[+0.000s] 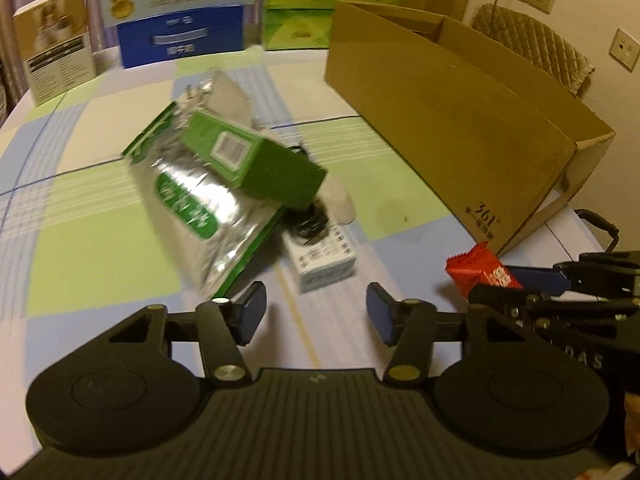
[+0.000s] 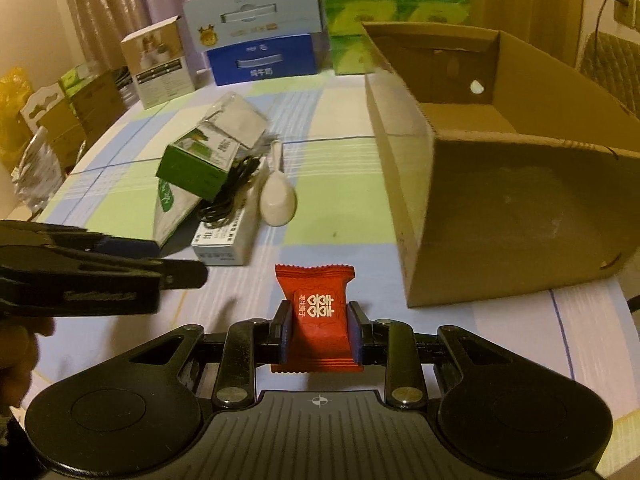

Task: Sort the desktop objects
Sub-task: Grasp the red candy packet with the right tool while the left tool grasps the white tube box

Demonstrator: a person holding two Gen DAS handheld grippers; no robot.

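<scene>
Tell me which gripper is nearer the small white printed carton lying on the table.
Left. The left gripper hovers open just short of the small white printed carton; the right gripper, off to its side, clamps a red candy packet.

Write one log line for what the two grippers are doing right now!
right gripper: shut on red candy packet | left gripper: open, holding nothing | cardboard box: on table, open | pile: untouched

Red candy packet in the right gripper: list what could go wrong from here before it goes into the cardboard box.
1. The right gripper pinches the red candy packet only at its sides; the slick wrapper might slip out.
2. The cardboard box has tall walls, so the packet could catch on the rim.
3. The open left gripper hangs near the pile, where the green box sits tilted on the foil pouch; a nudge might topple it.
</scene>
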